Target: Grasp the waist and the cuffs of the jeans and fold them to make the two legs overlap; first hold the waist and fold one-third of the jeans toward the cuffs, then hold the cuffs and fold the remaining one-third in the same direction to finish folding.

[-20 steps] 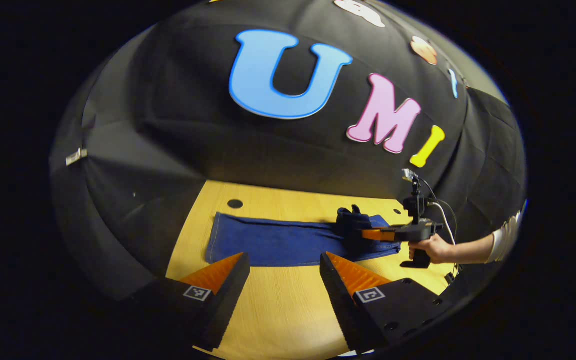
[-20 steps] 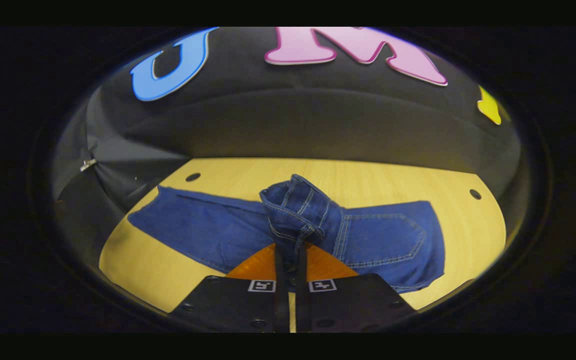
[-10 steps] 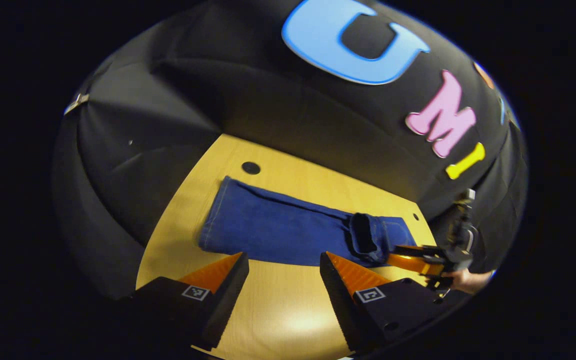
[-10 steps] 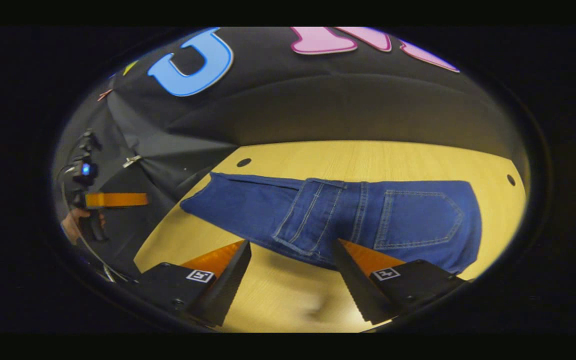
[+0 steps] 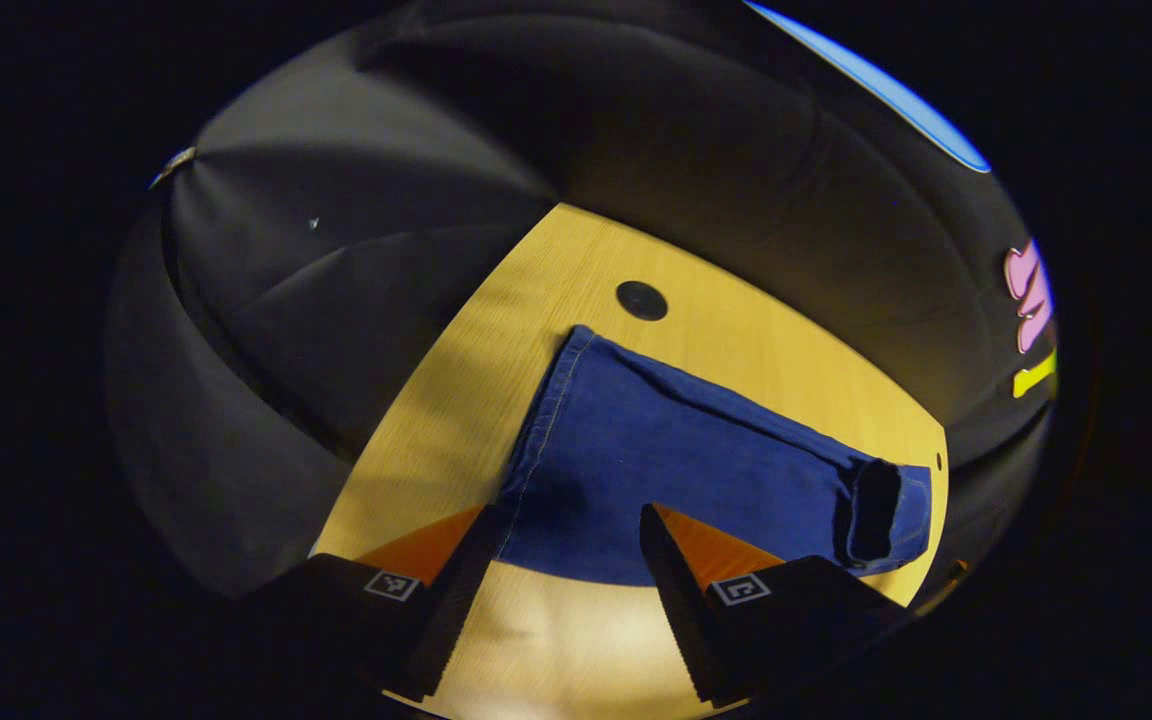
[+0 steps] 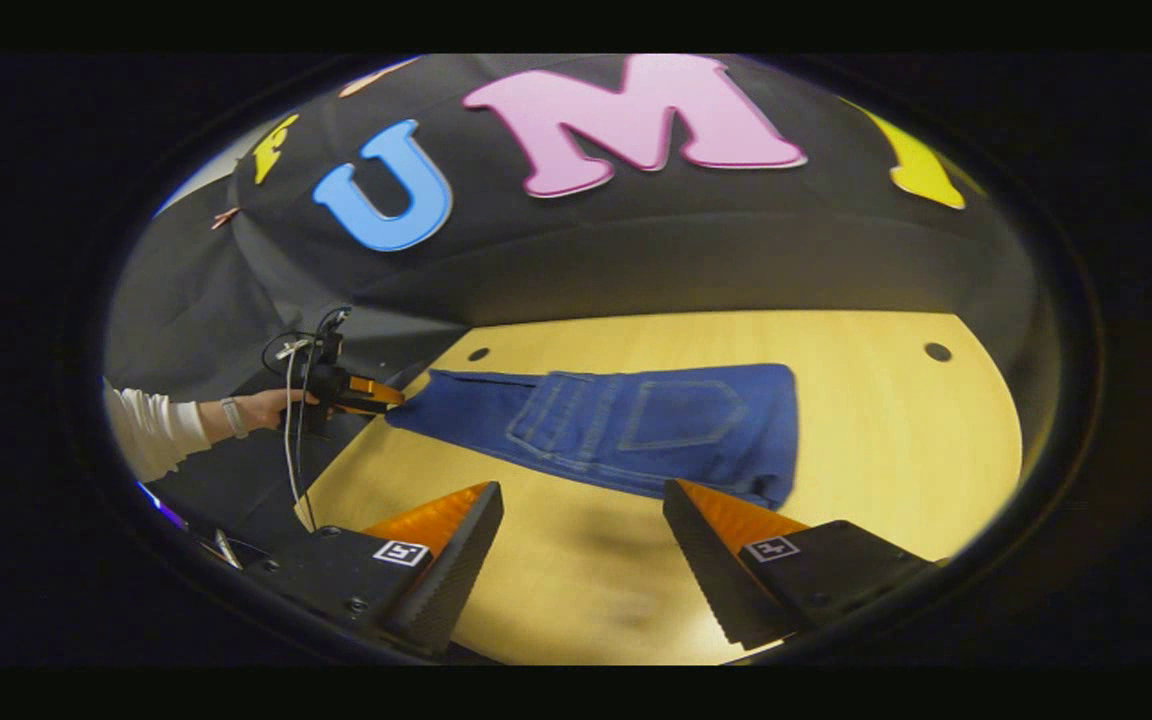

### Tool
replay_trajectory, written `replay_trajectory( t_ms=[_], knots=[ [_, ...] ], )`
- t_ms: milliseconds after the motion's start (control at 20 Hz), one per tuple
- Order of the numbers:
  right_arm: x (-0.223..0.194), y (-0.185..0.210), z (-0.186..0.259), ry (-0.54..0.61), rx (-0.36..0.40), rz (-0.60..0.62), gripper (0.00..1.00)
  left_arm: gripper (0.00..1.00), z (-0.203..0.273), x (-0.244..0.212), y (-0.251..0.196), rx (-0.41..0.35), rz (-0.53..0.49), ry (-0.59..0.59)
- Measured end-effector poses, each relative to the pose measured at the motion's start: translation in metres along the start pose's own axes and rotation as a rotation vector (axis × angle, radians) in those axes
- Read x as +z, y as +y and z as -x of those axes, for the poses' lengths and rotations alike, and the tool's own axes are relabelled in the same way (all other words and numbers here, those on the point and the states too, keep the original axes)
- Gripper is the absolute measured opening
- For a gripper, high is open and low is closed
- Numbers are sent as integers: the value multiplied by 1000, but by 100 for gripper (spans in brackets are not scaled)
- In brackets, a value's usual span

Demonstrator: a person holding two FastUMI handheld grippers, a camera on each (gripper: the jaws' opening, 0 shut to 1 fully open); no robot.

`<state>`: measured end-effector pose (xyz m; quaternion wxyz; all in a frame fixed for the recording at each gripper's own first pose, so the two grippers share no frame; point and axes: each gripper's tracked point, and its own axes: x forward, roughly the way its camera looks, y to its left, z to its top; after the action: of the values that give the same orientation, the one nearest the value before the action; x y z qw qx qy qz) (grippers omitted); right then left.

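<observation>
While the jeans (image 5: 676,460) lie flat on the wooden surface (image 6: 896,440), waist third already folded over, the left gripper (image 5: 566,545) hangs with jaws spread just before the cuff hem (image 5: 548,405). Their long axis runs from that hem away toward the folded end (image 6: 771,430). Bare wood lies beyond that end. The right gripper (image 6: 581,520), jaws also spread, holds nothing.

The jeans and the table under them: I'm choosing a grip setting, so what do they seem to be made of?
The jeans look like blue denim: a matte woven cloth with pale contrast stitching along the pocket and hem, limp enough to lie folded flat. The table looks like light wood or a wood-look laminate; fine straight grain lines run across it and it has a faint sheen, so I cannot say which.
</observation>
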<state>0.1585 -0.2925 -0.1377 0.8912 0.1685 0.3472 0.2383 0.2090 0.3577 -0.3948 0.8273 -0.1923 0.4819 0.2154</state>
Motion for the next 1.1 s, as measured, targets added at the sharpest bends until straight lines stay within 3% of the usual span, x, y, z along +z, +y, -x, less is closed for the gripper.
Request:
replay_trajectory(
  t_ms=[150, 200, 550, 650, 700, 850, 900, 1000, 1100],
  knots=[
    [-3, -33, 13, 5, -52, -52, 98, 93, -18, -6, 10, 80, -47, 53],
    [0, -38, 19, 4, -55, -67, 98, 89, -15, -15, 10, 112, -50, 86],
    [11, -65, 26, -13, -94, -82, 98, 89, -14, -17, 6, 143, -207, 161],
    [12, -62, 27, -21, -91, -83, 98, 83, -15, -17, 0, 140, -215, 169],
    [11, -62, 29, -20, -89, -80, 98, 77, -17, -18, -8, 122, -211, 161],
    [7, -61, 31, -11, -88, -76, 98, 18, -19, -18, -22, 79, -218, 140],
    [7, -60, 34, -14, -88, -78, 98, 9, -17, -22, -22, 75, -194, 166],
    [12, -57, 37, -31, -86, -82, 98, 7, -10, -20, -27, 55, -158, 156],
    [16, -61, 38, -44, -92, -93, 98, 6, 3, -8, -48, -18, -137, 98]
  ],
)
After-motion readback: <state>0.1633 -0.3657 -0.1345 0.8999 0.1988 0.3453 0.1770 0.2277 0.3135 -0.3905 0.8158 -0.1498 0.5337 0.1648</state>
